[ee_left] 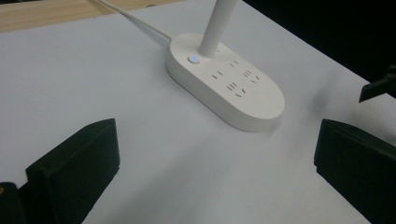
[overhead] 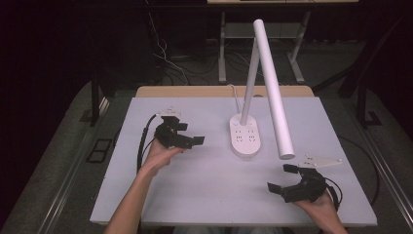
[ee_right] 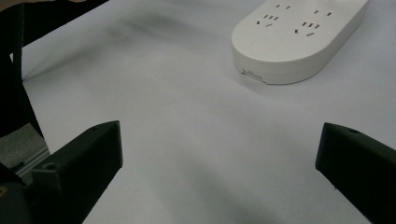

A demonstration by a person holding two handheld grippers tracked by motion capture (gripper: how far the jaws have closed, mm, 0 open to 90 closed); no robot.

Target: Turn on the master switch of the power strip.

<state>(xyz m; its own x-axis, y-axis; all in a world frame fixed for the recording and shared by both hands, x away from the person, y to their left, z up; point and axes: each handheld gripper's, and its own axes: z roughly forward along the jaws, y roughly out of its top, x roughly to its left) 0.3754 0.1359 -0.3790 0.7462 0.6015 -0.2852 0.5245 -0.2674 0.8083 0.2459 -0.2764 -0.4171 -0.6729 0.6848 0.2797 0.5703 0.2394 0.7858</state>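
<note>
Centrally in the high view, one white desk lamp (overhead: 263, 87) is seen on the pale table (overhead: 195, 195). Its oval base (overhead: 246, 137) carries socket slots in two groups, with a small lit button (ee_left: 193, 59) beside the upright stem; a long tubular head slants down towards the lower right. One white cord (ee_left: 135, 21) runs off to the table's far edge. Two grippers are counted. The left gripper (overhead: 189, 132), at centre left, is held with jaws spread wide and empty. The right gripper (overhead: 281, 177), at lower right, is likewise spread wide, holding nothing.
</note>
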